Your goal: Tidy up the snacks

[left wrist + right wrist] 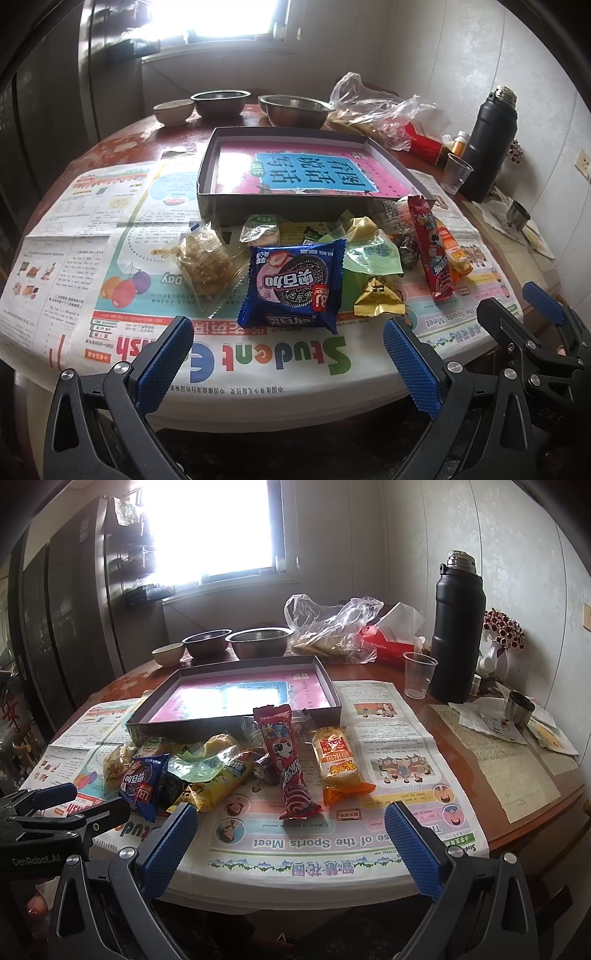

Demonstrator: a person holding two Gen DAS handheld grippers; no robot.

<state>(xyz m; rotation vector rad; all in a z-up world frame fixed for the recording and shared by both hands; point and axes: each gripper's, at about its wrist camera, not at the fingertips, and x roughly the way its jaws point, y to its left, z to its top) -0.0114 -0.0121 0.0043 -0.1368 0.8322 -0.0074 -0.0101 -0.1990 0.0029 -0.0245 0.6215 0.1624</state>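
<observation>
Blue crinkled cookie packet [293, 286] amid heaped wrapped snacks [373, 251]

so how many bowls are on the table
3, in a row at the far edge behind the box: small ceramic bowl leftmost, steel bowl in the middle, larger steel bowl rightmost.

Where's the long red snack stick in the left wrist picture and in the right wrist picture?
Left wrist: the red snack stick lies right of centre, at the pile's right edge.
Right wrist: it lies dead centre, ahead of the open fingers.
Shared landmark: the shallow box just behind it.
</observation>
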